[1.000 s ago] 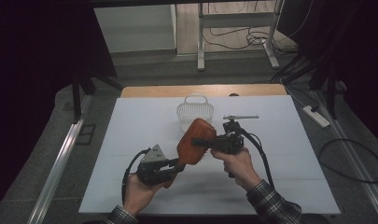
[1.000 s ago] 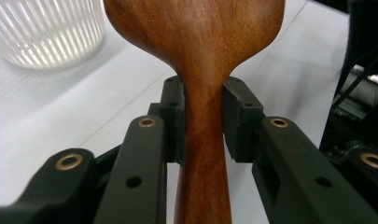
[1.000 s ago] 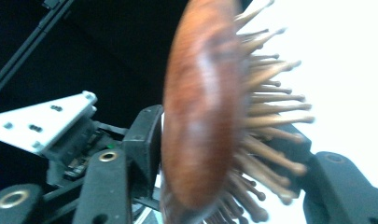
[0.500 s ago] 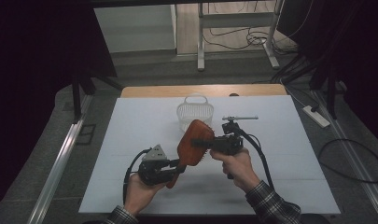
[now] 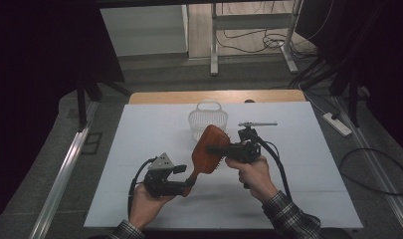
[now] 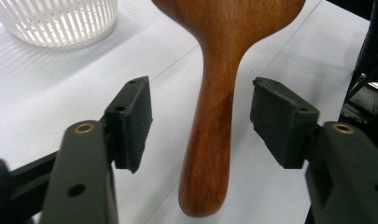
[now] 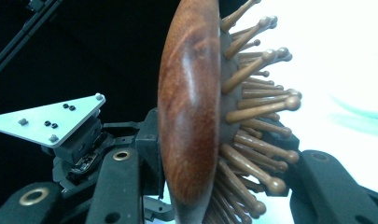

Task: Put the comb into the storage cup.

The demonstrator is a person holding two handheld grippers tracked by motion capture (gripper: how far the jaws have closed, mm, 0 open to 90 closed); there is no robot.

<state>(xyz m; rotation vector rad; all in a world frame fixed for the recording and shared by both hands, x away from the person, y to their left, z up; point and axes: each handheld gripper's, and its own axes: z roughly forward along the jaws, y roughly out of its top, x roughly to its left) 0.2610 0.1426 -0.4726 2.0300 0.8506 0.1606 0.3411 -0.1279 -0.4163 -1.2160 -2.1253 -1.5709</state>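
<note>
Wooden hairbrush [image 5: 209, 149] held up over the middle of the white worktop [image 5: 139, 134], head tilted toward the far edge. Right gripper [image 5: 224, 149] clamped on the brush head, one jaw on the wooden back, one in the bristles. Left gripper [image 6: 200, 116] jaws have just been opening; handle sits between the pads [image 6: 130, 116], touching neither. White slatted basket [image 5: 207, 119] stands just beyond the brush, near the far edge, close behind the head. A small grey tool, possibly a stand [image 5: 256, 124], lies right of the basket, detail too small to read
</note>
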